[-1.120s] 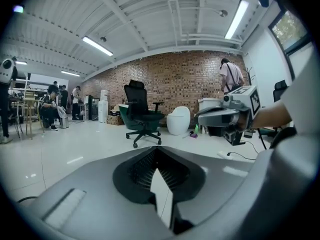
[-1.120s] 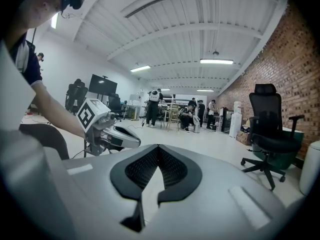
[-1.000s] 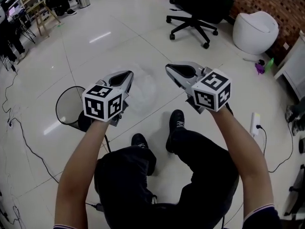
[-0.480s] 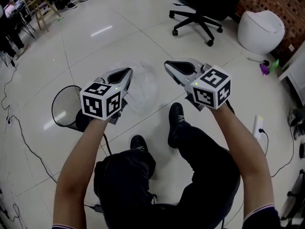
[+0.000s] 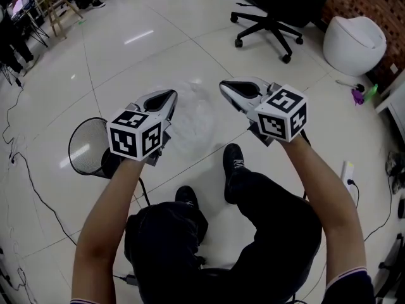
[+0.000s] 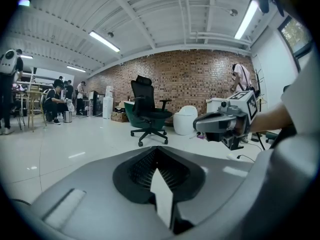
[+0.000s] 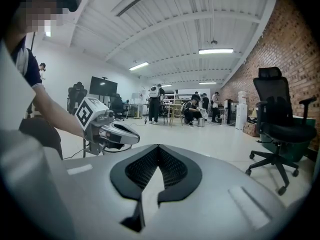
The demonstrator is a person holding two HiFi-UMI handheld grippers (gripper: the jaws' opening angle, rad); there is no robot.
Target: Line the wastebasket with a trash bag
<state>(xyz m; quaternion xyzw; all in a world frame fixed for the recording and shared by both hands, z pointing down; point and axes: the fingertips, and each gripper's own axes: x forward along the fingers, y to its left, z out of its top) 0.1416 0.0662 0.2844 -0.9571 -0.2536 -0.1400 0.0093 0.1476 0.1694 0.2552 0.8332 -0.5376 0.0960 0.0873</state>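
Observation:
A black wire-mesh wastebasket [image 5: 87, 148] stands on the white floor at the left, just left of my left gripper [image 5: 169, 97]. A thin, see-through trash bag [image 5: 195, 115] hangs stretched between the two grippers, above the floor. My left gripper is shut on one edge of it; a pale strip of film [image 6: 162, 196] shows between its jaws. My right gripper [image 5: 224, 87] is shut on the other edge, with film [image 7: 149, 194] in its jaws too. Each gripper shows in the other's view: the right gripper [image 6: 199, 125] and the left gripper [image 7: 136, 139]. The bag is beside the basket, not over it.
The person's legs and black shoes [image 5: 233, 163] are right below the bag. A black office chair [image 5: 273, 12] and a white rounded seat [image 5: 354, 42] stand at the far right. Cables [image 5: 28, 176] run along the floor on the left, a power strip [image 5: 347, 170] on the right. People sit at desks far off.
Both grippers have moved a little across the floor and sunk slightly, still holding the bag between them. The basket now sits slightly lower in the picture beside the left gripper.

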